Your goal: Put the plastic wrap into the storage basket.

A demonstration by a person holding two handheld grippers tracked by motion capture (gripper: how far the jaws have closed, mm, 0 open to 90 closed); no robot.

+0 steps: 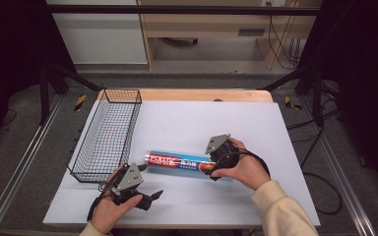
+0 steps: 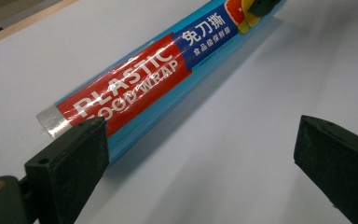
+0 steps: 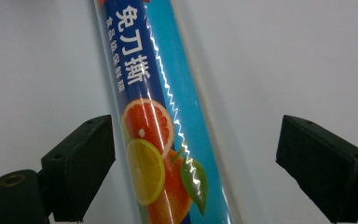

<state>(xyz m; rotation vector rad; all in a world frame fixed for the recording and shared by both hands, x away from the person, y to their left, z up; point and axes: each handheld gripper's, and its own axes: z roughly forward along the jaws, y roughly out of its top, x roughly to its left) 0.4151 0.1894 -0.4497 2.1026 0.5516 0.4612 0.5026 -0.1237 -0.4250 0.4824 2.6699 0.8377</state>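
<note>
One roll (image 3: 161,140) between right hand-held gripper (image 3: 196,163) jaws

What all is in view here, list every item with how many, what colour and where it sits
plastic wrap roll: one, blue with red label and fruit print, lying on the sheet at centre, between the right gripper's open jaws
wire basket: one, black, left side of the sheet
sheet: one, white, covering the table
table: one, light wood, edge showing at the far side
left gripper: one, black, near left, jaws open, beside the roll's near end
right gripper: one, black, at the roll's right end
hands: two, one on each gripper
</note>
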